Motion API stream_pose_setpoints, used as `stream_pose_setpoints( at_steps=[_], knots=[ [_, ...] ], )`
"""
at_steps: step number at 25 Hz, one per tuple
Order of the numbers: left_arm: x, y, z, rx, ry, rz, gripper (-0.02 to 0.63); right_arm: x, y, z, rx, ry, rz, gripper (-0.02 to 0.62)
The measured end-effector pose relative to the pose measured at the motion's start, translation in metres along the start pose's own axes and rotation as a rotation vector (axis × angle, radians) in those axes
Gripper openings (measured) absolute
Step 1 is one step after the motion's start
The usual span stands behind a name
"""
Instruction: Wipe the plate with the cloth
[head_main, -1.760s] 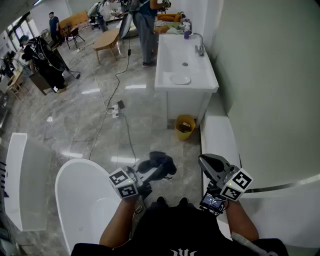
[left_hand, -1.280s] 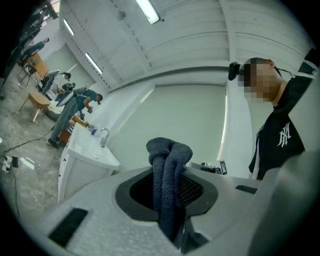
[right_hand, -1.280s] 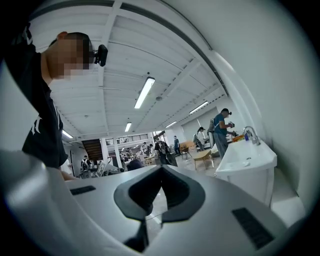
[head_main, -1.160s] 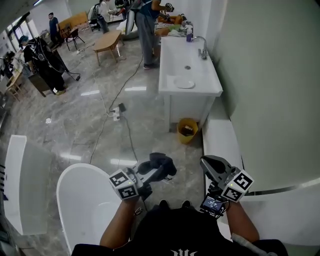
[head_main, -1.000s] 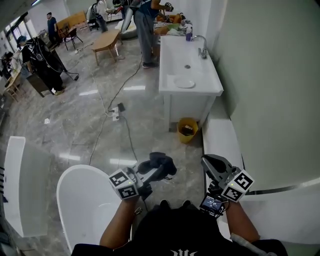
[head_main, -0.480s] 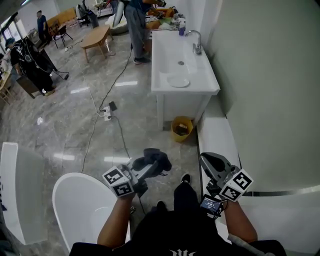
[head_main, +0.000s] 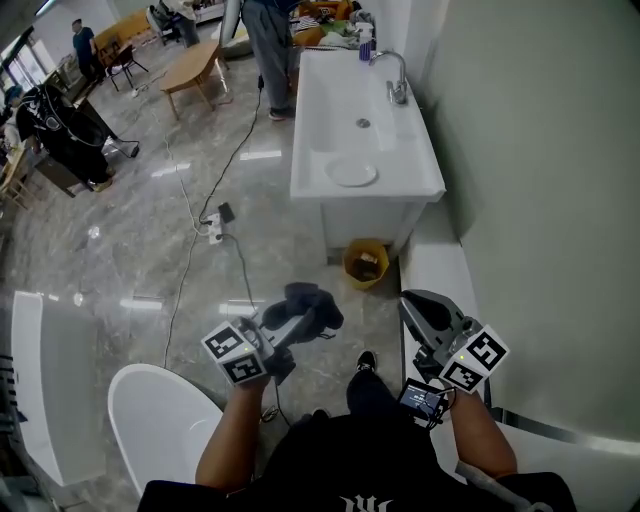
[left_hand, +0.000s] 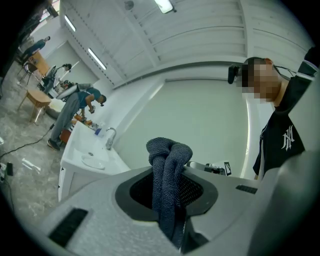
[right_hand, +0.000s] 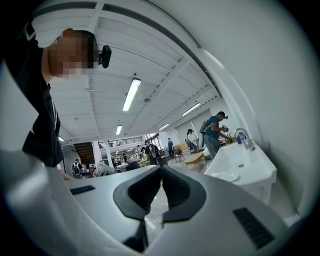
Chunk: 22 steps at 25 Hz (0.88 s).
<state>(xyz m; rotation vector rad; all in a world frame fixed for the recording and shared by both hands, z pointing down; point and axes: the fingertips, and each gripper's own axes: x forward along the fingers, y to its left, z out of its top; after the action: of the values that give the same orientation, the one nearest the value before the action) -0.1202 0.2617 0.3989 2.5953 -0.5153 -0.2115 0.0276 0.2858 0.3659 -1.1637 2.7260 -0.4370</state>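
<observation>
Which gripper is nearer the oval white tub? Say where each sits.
Left. The left gripper hangs just beside the tub; the right gripper is much farther right, near the wall.

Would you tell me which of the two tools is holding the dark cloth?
The left tool, its jaws clamped on the dark grey cloth; the right tool is shut with nothing between its jaws.
</observation>
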Motion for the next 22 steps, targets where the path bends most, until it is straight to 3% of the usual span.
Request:
stream_pose_setpoints(
  at_steps=[12,22],
  knots=[
    [0.12,0.065,0.036,0.023,-0.008,0.061,0.064,0.033,-0.138,0.029,0.017,0.021,0.072,0.006],
    [0.157,0.14,0.056,0.021,0.008,0.07,0.064,0.093,-0.207,0.026,0.022,0.076,0.086,0.006]
  ],
)
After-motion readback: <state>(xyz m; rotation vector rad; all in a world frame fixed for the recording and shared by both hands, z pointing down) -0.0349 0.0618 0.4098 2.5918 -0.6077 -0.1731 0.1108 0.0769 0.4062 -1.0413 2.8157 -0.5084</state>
